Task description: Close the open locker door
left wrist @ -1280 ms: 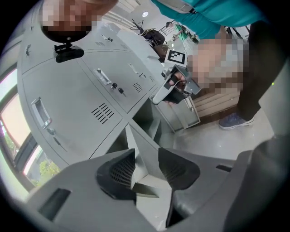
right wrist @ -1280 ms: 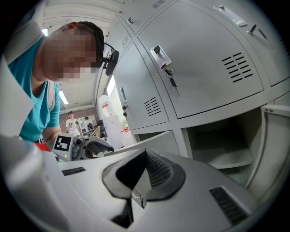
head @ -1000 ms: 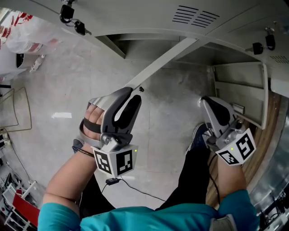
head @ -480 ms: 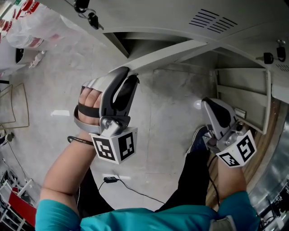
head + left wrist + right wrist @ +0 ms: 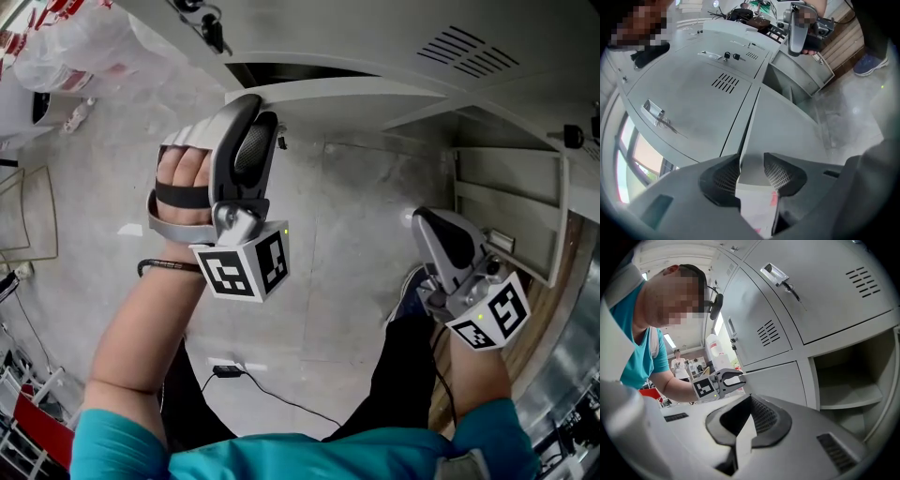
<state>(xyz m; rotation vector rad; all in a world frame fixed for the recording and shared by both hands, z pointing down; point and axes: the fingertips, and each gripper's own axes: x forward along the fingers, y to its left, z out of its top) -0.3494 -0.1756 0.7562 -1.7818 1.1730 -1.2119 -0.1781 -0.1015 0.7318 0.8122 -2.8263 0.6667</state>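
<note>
While my left gripper (image 5: 752, 161) clamps, jaws wide, on the door (image 5: 787, 124) at its free edge, door nearly against locker (image 5: 684, 93); right gripper (image 5: 748, 404) closed, empty. Likely stiff, light, slick sheet metal; edge hold suits.

L gripper (image 5: 254, 105) tips at free edge of locker door (image 5: 366, 89); door nearly shut, thin dark gap above it. R gripper (image 5: 427, 221) low, well apart from door, near open compartment (image 5: 511, 202). Cable (image 5: 277, 392) on floor (image 5: 347, 253).
</note>
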